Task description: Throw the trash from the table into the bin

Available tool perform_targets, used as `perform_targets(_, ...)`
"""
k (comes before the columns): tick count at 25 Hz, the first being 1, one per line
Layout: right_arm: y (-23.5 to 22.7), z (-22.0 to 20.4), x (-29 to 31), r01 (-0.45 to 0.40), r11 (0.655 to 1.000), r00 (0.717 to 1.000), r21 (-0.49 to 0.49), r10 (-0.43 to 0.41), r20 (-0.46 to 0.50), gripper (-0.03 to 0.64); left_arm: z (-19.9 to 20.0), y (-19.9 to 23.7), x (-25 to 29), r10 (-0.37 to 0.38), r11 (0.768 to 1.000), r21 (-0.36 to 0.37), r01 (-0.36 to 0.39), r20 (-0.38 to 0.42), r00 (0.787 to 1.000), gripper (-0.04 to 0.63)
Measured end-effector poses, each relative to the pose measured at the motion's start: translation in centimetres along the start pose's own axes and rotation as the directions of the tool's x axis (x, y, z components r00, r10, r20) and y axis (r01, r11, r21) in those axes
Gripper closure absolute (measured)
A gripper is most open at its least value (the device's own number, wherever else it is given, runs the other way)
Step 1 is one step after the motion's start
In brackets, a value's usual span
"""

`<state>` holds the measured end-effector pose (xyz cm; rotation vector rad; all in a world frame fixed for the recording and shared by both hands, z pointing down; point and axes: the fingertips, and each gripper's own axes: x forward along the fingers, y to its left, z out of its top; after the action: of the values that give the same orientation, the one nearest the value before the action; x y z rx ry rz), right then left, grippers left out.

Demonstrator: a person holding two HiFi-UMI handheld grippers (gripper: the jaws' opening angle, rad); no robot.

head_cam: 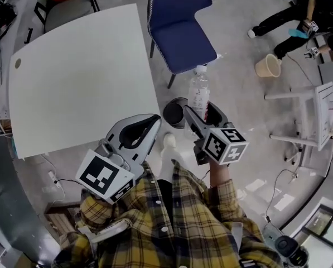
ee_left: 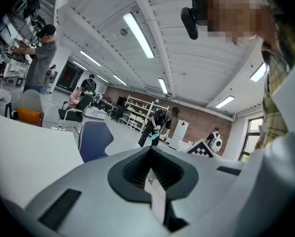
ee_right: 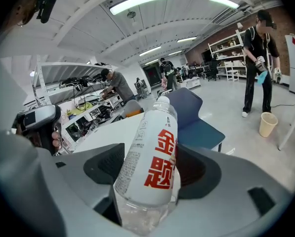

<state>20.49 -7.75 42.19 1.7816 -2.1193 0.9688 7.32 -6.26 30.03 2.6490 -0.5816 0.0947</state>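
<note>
The left tool [head_cam: 152, 121], nearest, has its jaws pressed together on nothing. The right tool [head_cam: 200, 109] clamps a clear, white-labelled plastic bottle [head_cam: 198, 88], cap pointing away. Just left of the bottle, the dark bin [head_cam: 173, 113] stands on the floor off the desk [head_cam: 82, 77] corner. The bin's inside is too dark to read.

A large open-plan lab or workshop hall: long strip lights [ee_left: 138, 35] run across a white beamed ceiling, with a brick wall [ee_left: 201, 125] and white shelving racks [ee_left: 137, 107] at the far end. Benches crowded with equipment and cables [ee_right: 88, 107] line one side, where a person [ee_right: 115, 85] stands working. A white worktop [head_cam: 82, 77] and blue chair [head_cam: 180, 27] stand on a grey polished floor [head_cam: 239, 49].
</note>
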Motion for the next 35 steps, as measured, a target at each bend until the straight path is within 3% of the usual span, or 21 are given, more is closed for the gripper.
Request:
perform_targets(10,-6.9,-2.5,0.3,-0.140,0.987,0.979,-0.078,0.127,-0.159,0.293,-3.7,-3.3,6.1,0.159,0.984,-0.081,-0.156,0.032,0.987,0.589)
perform_targets(15,-10.2,-5.3,2.1,-0.177,0.982,0.963,-0.067,0.159,-0.217,0.293,-5.9,-3.8,8.6,0.179,0.981,-0.070,-0.180,-0.010,0.984,0.589)
perform_targets(19,-12.5,-8.3,4.0,-0.174,0.984,0.960,-0.031,0.162,-0.230,0.293,-8.5,-4.3,10.8,0.143,0.985,-0.088,-0.149,-0.065,0.988,0.589)
perform_targets(26,-16.6,-15.7,8.9,-0.137,0.990,0.955,0.026,0.139,-0.262,0.293,-14.8,-4.5,15.0,0.010,0.994,-0.109,-0.023,-0.125,0.992,0.589)
perform_targets(35,-21.8,-26.3,15.7,-0.107,0.994,0.968,0.009,0.107,-0.228,0.292,-25.5,-1.4,18.4,-0.079,0.991,-0.117,0.062,-0.145,0.986,0.589)
